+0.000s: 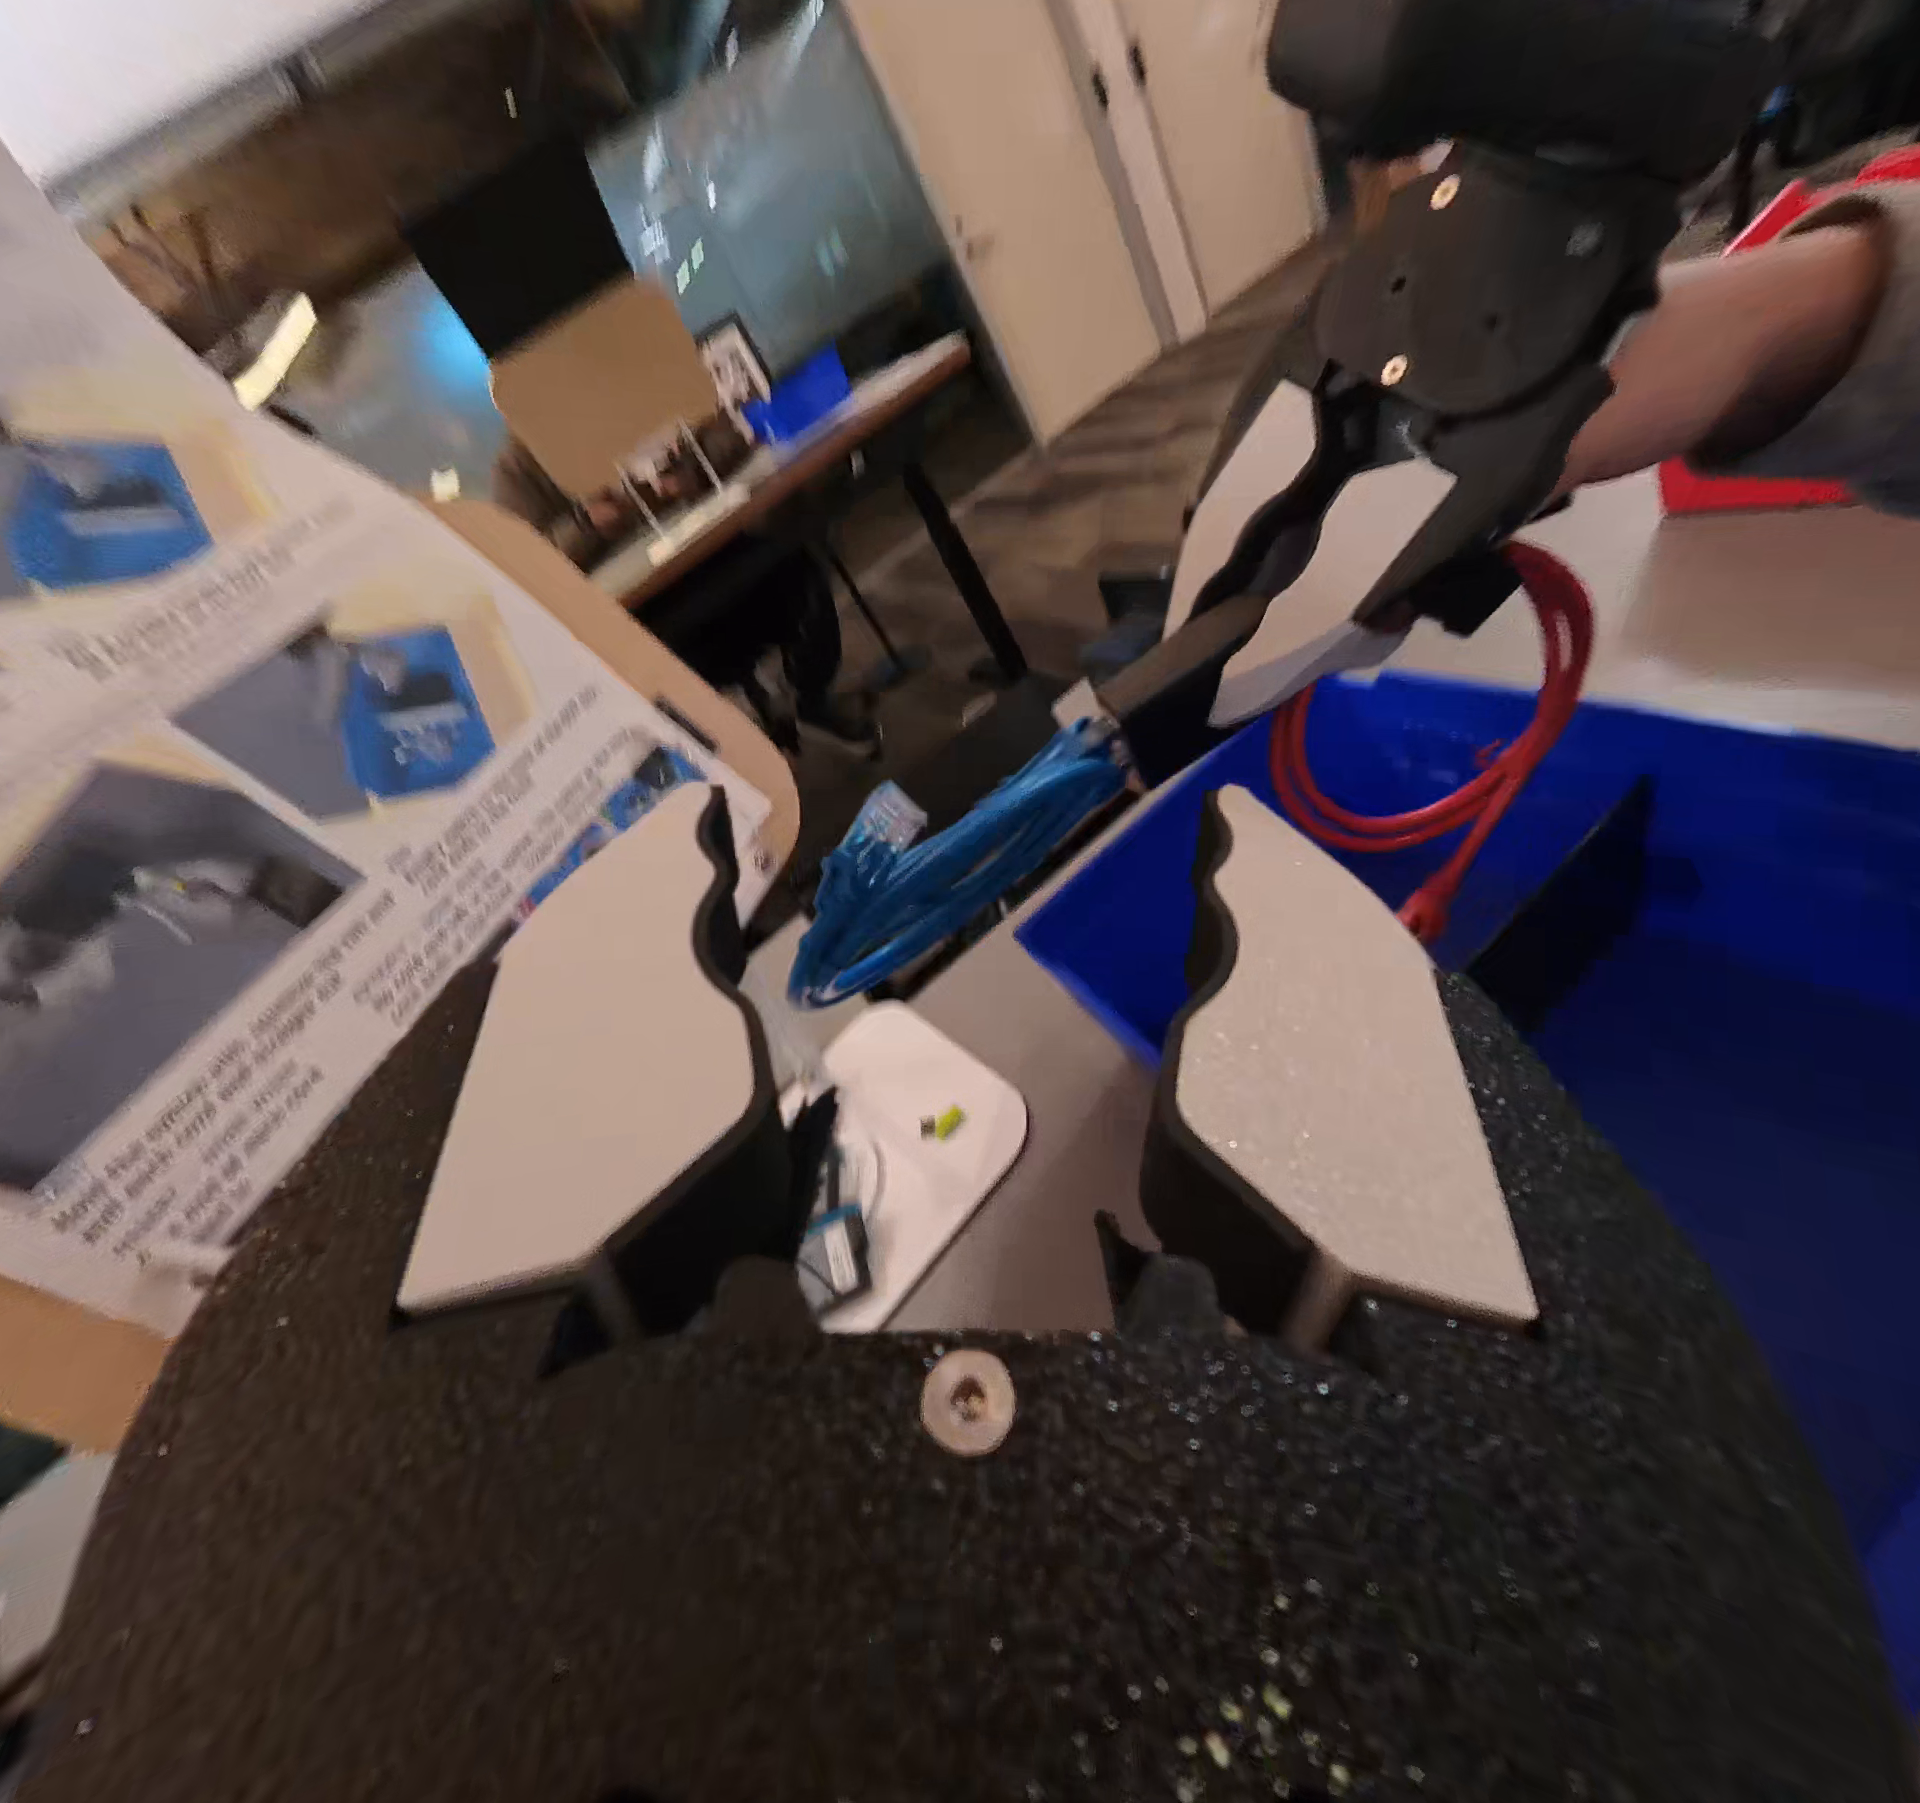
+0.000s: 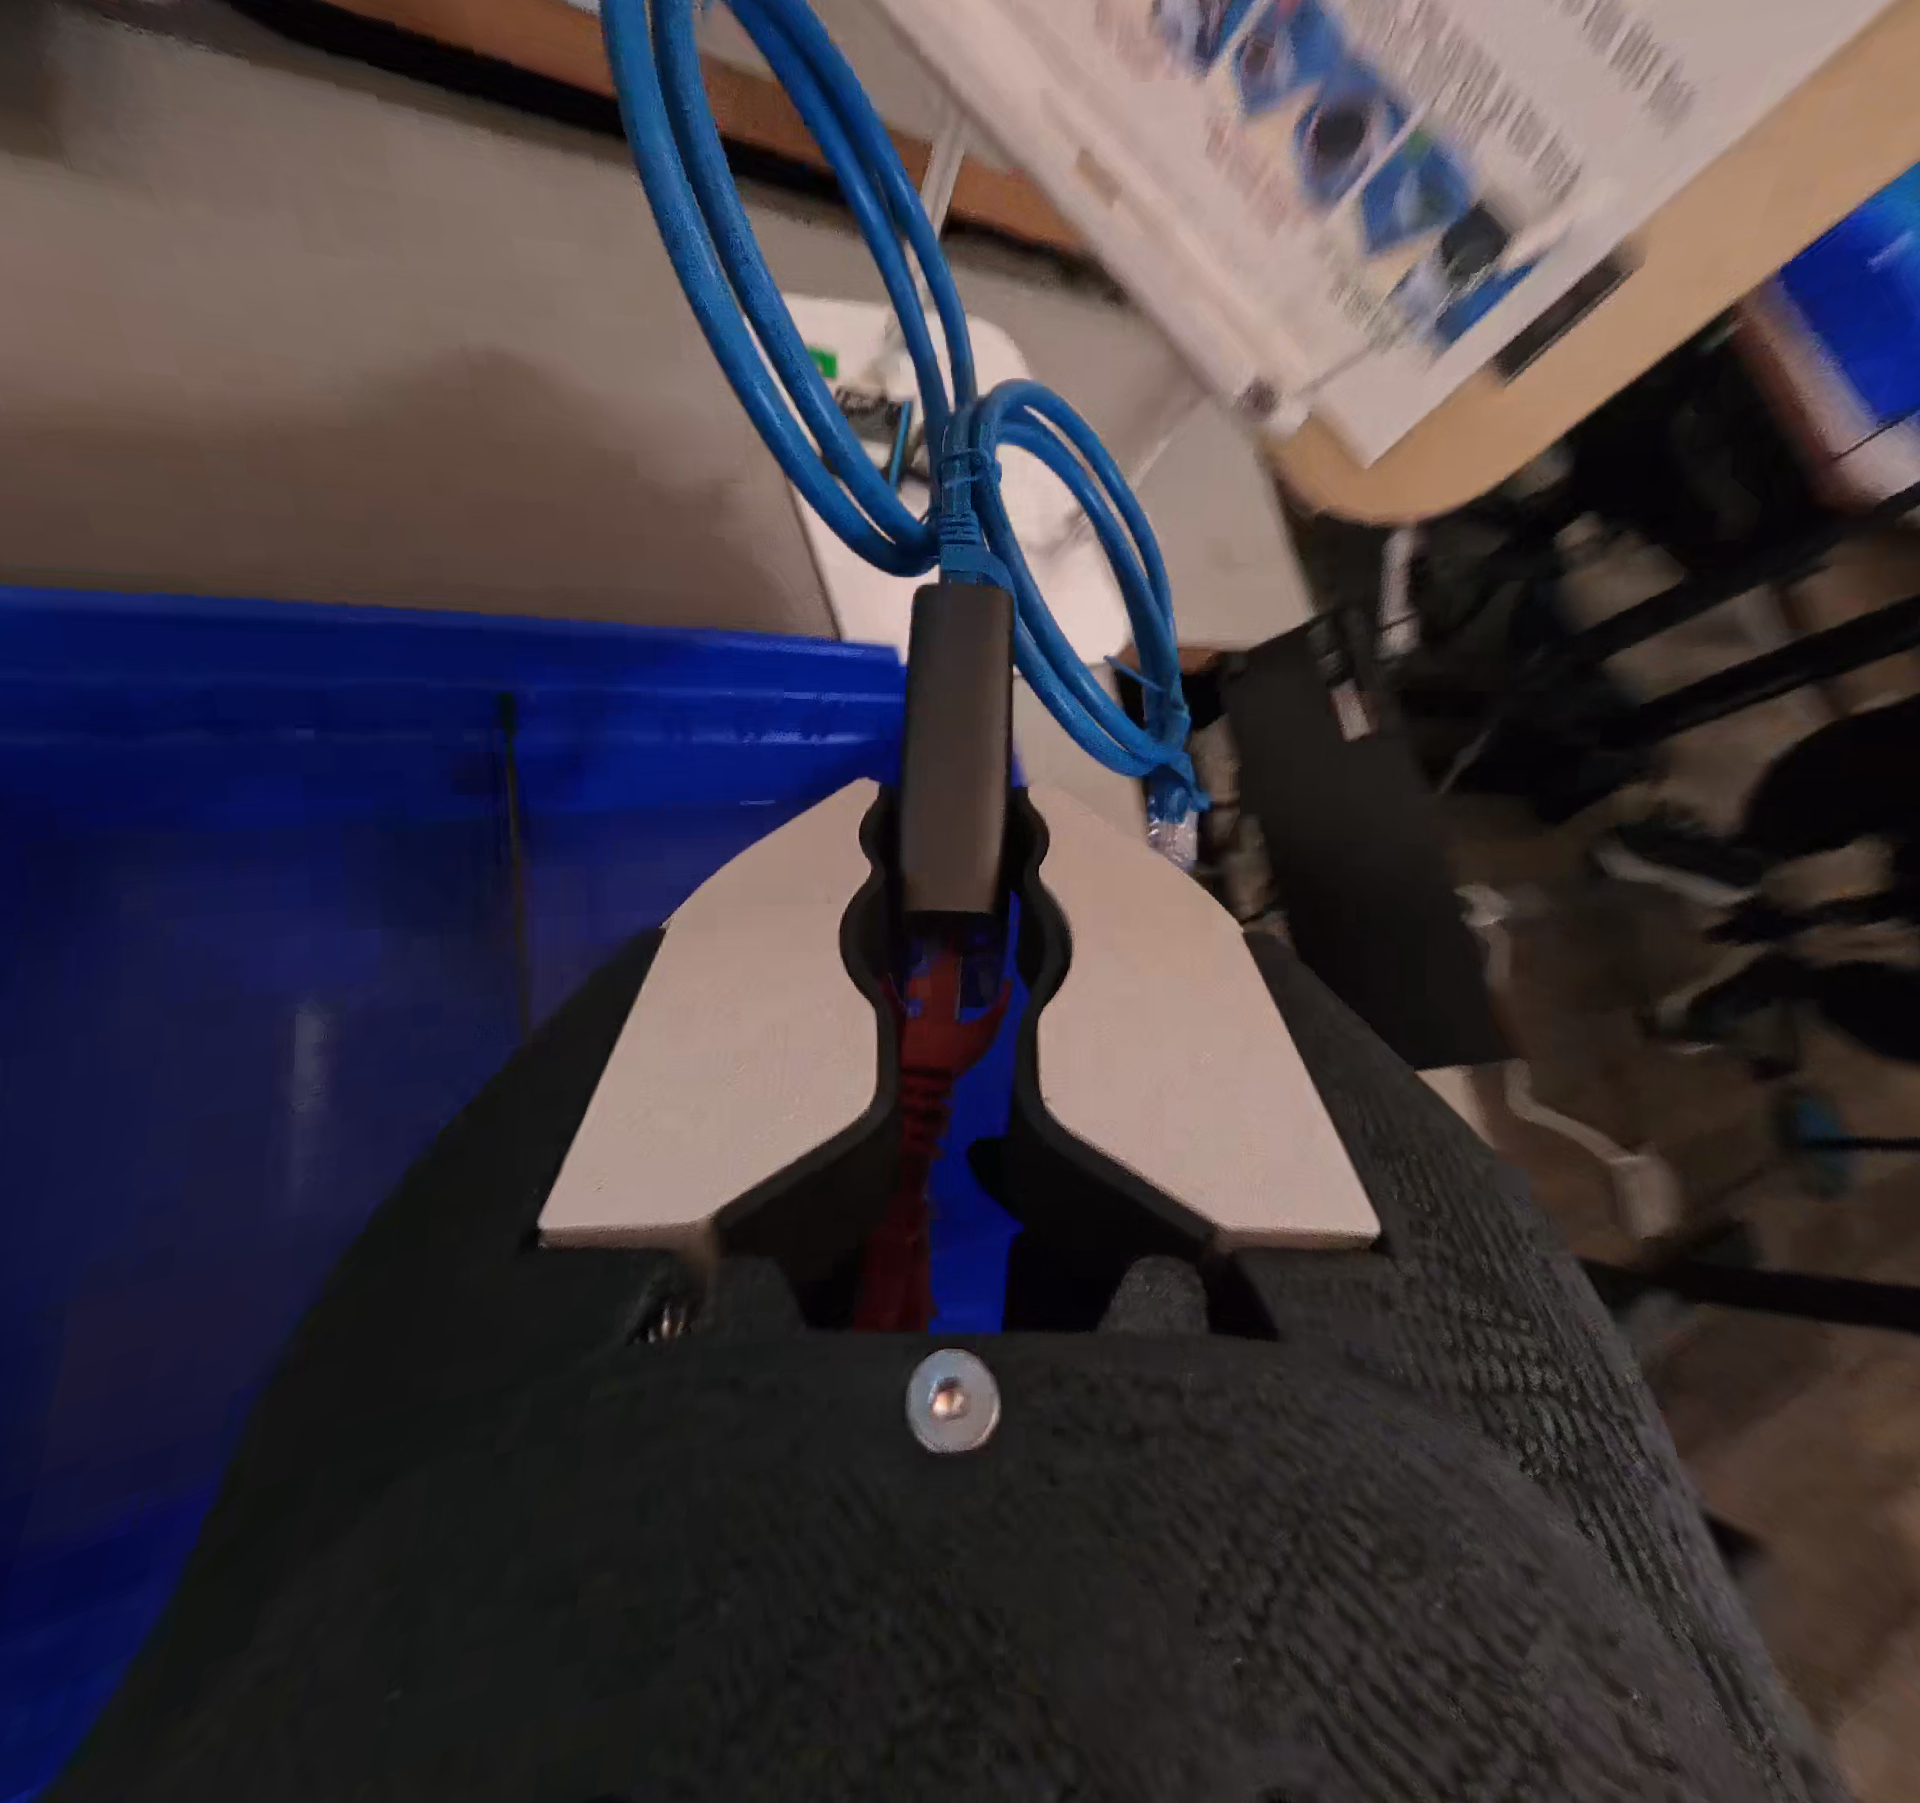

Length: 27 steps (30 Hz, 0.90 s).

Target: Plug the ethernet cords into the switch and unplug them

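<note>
My right gripper (image 2: 956, 803) is shut on a black inline coupler (image 2: 956, 745). A coiled blue network cable (image 2: 769, 278) is plugged into the coupler's far end and hangs forward. A red cable (image 2: 920, 1119) enters the near end and runs back between the fingers. In the left wrist view my left gripper (image 1: 966, 818) is open and empty, with the blue coil (image 1: 914, 880) just beyond its fingertips. The right gripper (image 1: 1226, 652) holds the coupler (image 1: 1153, 699) above a blue bin's corner. The red cable (image 1: 1455, 777) loops down into the bin.
The blue bin (image 1: 1766, 1130) with a black divider (image 1: 1579, 880) sits on a grey table (image 2: 312, 351). A white pad (image 1: 935, 1119) lies by the bin. A printed sheet on cardboard (image 1: 260, 818) stands at left. A person's forearm (image 1: 1766, 351) is behind the right gripper. The gap from one gripper's tips to the other's is roughly 15 centimeters.
</note>
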Each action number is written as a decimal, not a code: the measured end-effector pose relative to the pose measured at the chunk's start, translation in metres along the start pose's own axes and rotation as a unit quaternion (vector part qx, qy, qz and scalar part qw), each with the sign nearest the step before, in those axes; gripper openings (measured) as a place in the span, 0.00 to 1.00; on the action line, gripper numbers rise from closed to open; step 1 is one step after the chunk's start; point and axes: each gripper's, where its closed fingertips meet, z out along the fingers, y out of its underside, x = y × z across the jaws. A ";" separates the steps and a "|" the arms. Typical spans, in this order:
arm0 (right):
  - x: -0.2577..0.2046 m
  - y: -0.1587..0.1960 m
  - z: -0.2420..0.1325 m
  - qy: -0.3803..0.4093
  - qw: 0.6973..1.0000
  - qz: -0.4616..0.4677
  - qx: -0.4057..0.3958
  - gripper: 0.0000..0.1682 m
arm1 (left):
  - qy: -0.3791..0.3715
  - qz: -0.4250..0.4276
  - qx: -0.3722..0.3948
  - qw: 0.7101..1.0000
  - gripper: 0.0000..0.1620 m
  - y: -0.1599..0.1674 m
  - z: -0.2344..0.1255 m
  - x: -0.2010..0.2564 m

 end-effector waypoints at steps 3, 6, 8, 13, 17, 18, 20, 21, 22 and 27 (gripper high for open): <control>0.002 -0.032 -0.034 0.098 0.986 -0.129 0.032 0.12 | 0.008 0.042 0.072 0.996 0.51 -0.037 -0.011 0.017; 0.000 -0.057 -0.068 0.216 0.933 -0.286 0.028 0.12 | -0.058 0.155 0.121 0.979 0.28 -0.062 -0.015 0.028; -0.005 -0.065 -0.085 0.270 0.889 -0.368 0.014 0.12 | -0.072 0.197 0.138 0.968 0.28 -0.075 -0.012 0.041; -0.032 -0.062 -0.099 0.304 0.820 -0.486 -0.018 0.11 | -0.059 0.300 0.090 0.948 0.46 -0.078 0.017 0.085; -0.050 -0.058 -0.104 0.300 0.805 -0.511 -0.020 0.11 | -0.099 0.419 0.036 0.902 0.51 -0.063 0.047 0.101; -0.053 -0.059 -0.106 0.300 0.804 -0.513 -0.012 0.11 | -0.099 0.429 0.047 0.896 0.48 -0.064 0.050 0.106; -0.056 -0.059 -0.112 0.306 0.807 -0.505 0.000 0.11 | -0.107 0.447 0.054 0.887 0.43 -0.065 0.054 0.111; -0.057 -0.059 -0.115 0.309 0.809 -0.500 0.007 0.12 | -0.108 0.460 0.050 0.880 0.40 -0.064 0.056 0.113; -0.059 -0.059 -0.117 0.308 0.810 -0.498 0.016 0.12 | -0.109 0.470 0.044 0.875 0.36 -0.061 0.059 0.114; -0.067 -0.052 -0.119 0.312 0.797 -0.516 0.036 0.11 | -0.149 0.506 0.066 0.847 0.14 -0.065 0.061 0.114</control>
